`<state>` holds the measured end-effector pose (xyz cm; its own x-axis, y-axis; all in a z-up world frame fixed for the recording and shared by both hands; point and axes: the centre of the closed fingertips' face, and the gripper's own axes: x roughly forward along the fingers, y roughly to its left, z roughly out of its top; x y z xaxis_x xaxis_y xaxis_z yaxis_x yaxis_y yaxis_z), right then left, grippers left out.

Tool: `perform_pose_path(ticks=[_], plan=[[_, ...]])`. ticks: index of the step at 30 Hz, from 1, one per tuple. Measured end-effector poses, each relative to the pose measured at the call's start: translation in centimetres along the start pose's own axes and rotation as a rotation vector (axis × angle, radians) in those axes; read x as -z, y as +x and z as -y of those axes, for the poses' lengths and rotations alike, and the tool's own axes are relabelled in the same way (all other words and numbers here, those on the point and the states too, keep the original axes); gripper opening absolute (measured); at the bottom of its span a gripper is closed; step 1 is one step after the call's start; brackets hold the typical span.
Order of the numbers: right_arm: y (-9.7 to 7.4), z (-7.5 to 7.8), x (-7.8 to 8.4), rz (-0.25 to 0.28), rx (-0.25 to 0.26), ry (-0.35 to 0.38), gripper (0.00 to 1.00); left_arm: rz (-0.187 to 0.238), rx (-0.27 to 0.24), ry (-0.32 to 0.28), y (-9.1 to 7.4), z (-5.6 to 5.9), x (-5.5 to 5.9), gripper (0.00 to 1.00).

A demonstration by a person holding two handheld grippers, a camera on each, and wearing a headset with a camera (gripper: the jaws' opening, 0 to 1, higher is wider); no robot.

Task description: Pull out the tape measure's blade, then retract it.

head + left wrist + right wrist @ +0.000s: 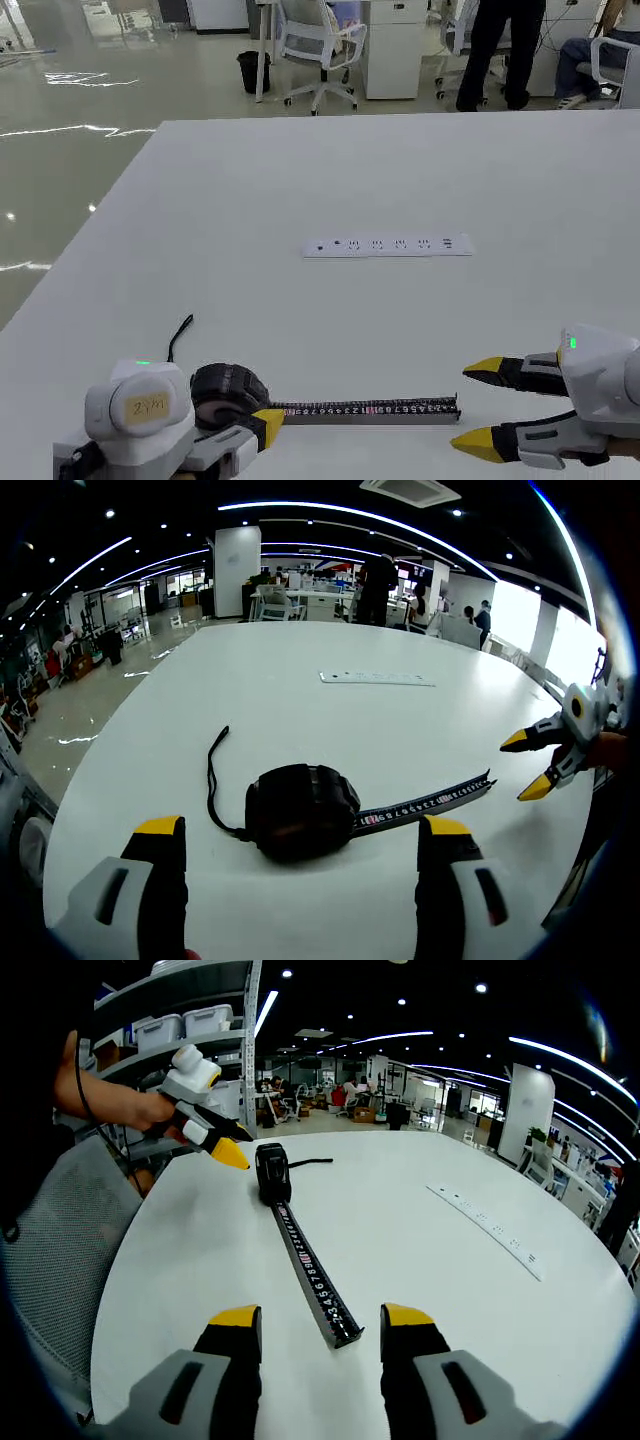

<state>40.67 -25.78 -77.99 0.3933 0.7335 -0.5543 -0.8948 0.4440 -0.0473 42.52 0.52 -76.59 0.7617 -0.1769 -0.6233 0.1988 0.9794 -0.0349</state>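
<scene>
Head view puts the left gripper [240,425] at the lower left of the frame, one yellow tip beside the black tape measure [228,390], and the right gripper [476,405] at the lower right. In the left gripper view the jaws are spread wide, one on each side of the tape measure case and clear of it, gripping nothing. The right gripper's jaws are parted too; in the right gripper view the free end of the blade [312,1278] lies flat between the two yellow tips, and neither tip touches it. The blade is drawn partway out and runs flat across the white table [300,180] from the case at the lower left towards the right gripper. A thin black strap [180,337] trails from the case towards the upper left. A white power strip [388,245] lies flat near the middle of the frame, well apart from the tape measure. Beyond the table, along the top of the frame, are a white office chair [320,45] and a black bin [253,72].
</scene>
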Motion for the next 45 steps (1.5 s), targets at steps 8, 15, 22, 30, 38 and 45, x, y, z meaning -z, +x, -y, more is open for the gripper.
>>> perform_pose_path(ticks=[8, 15, 22, 30, 38, 45], plan=[[0.6, 1.1, 0.9, -0.017, -0.04, -0.036, 0.4, -0.007, -0.022, -0.016, 0.6, -0.4, -0.1, 0.93], [0.9, 1.4, 1.4, -0.035, -0.086, -0.073, 0.33, -0.014, -0.034, -0.023, 1.1, -0.5, -0.1, 0.92], [1.7, 0.7, 2.1, -0.058, -0.146, -0.1, 0.31, -0.019, -0.042, -0.031, 1.8, -0.7, -0.3, 0.92], [2.3, 0.7, 2.7, -0.073, -0.17, -0.117, 0.27, -0.026, -0.047, -0.035, 2.3, -0.8, -0.1, 0.9], [2.9, 0.5, 2.8, -0.067, -0.19, -0.126, 0.22, -0.029, -0.053, -0.038, 2.7, -0.9, 0.2, 0.9], [3.0, 0.6, 3.2, -0.066, -0.194, -0.133, 0.16, -0.025, -0.068, -0.036, 3.0, -1.1, 0.1, 0.9]])
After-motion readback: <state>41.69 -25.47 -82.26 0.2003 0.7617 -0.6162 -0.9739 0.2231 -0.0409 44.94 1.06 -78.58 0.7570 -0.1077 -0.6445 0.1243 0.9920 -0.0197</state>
